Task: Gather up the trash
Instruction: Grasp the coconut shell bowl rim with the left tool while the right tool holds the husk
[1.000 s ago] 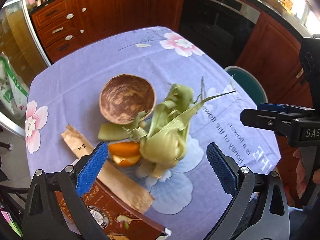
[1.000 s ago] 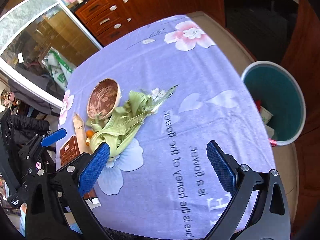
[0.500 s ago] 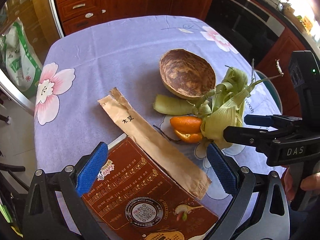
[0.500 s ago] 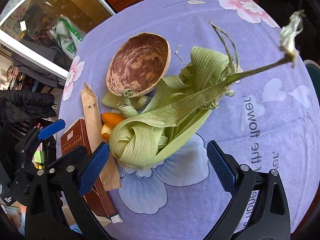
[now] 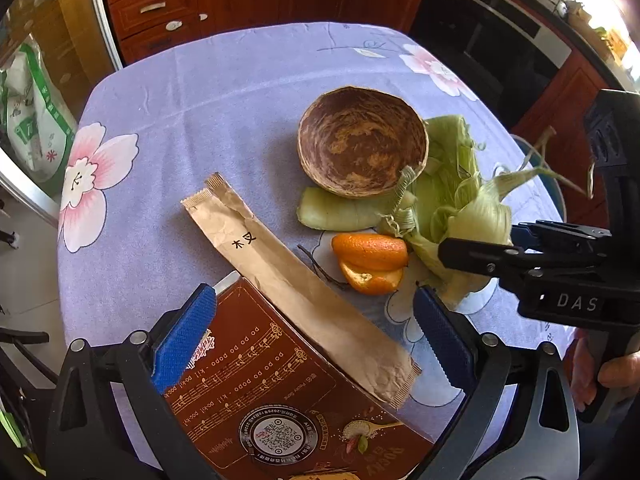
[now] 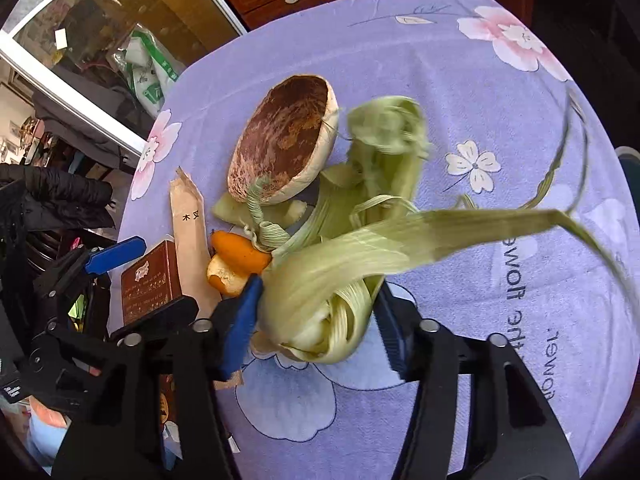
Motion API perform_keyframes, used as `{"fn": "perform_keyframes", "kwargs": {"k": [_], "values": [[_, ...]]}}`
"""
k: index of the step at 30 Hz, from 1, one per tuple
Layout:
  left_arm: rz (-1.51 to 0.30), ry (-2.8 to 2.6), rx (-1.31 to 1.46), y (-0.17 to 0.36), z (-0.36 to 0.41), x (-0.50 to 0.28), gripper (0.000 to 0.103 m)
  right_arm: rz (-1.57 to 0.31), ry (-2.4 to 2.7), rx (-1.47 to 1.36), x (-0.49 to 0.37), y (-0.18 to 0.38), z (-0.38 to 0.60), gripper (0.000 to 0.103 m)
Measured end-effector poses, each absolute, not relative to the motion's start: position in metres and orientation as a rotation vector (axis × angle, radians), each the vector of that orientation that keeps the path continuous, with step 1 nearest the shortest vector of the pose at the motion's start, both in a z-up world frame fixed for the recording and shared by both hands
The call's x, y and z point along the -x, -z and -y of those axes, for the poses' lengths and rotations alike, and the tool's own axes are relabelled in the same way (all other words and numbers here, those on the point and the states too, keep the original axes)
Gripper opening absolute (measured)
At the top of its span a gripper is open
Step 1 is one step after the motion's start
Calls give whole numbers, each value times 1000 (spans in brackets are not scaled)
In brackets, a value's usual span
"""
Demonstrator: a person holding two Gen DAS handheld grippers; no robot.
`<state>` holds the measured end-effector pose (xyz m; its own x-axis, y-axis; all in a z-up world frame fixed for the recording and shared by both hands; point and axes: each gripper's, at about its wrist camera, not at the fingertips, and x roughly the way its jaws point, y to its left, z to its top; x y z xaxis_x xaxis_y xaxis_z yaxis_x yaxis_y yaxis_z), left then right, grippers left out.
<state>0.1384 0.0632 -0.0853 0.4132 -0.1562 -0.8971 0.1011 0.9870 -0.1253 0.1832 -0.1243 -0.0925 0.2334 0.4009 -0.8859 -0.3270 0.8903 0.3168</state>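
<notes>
A pile of trash lies on the purple flowered tablecloth (image 5: 192,92). In it are a green corn husk (image 6: 320,276), orange peel (image 5: 370,264), a pale green peel (image 5: 336,212) and a brown coconut shell half (image 5: 362,140). My right gripper (image 6: 316,320) is closing, with both blue pads against the husk's bundled base. A long husk blade sticks out to the right. My left gripper (image 5: 310,308) hangs open over a tan paper sleeve (image 5: 296,284). That sleeve lies across a brown printed box (image 5: 280,392), and nothing is between the pads.
A teal trash bin (image 6: 630,156) stands on the floor just past the table's right edge. Wooden cabinets and an oven lie beyond the far side. A glass door and bags are at the left. A hand (image 5: 616,372) holds the right gripper's handle.
Both grippers came down and in toward the trash pile. The right jaws, wide open before, have narrowed onto the husk's base. The husk's loose leaves have shifted.
</notes>
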Motion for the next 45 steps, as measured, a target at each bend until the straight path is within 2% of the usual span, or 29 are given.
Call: {"fn": "perform_keyframes", "kwargs": {"k": [4,12,21,26,39,42,44,45], "values": [[-1115,156,47,80,-62,-149,99,-1195,-444,-44,-184,79,147,41],[-1109,133,38,81,-59,-198,99,-1161,-301,-86,-197,75,203,41],[-1137,147,-5,99,-43,-233,98,-1190,-310,-102,-210,88,204,42],[-1156,172,6,106,-37,-244,81,-1193,-316,-116,-214,88,206,44],[-1160,220,-41,111,-7,-242,77,-1205,-326,-131,-214,91,207,49],[-1146,205,-64,110,0,-239,59,-1212,-330,-141,-213,94,207,50],[-1130,183,-74,108,-1,-237,36,-1216,-331,-147,-212,95,207,53],[-1132,176,-67,107,-3,-236,29,-1220,-333,-152,-211,96,207,53]]}}
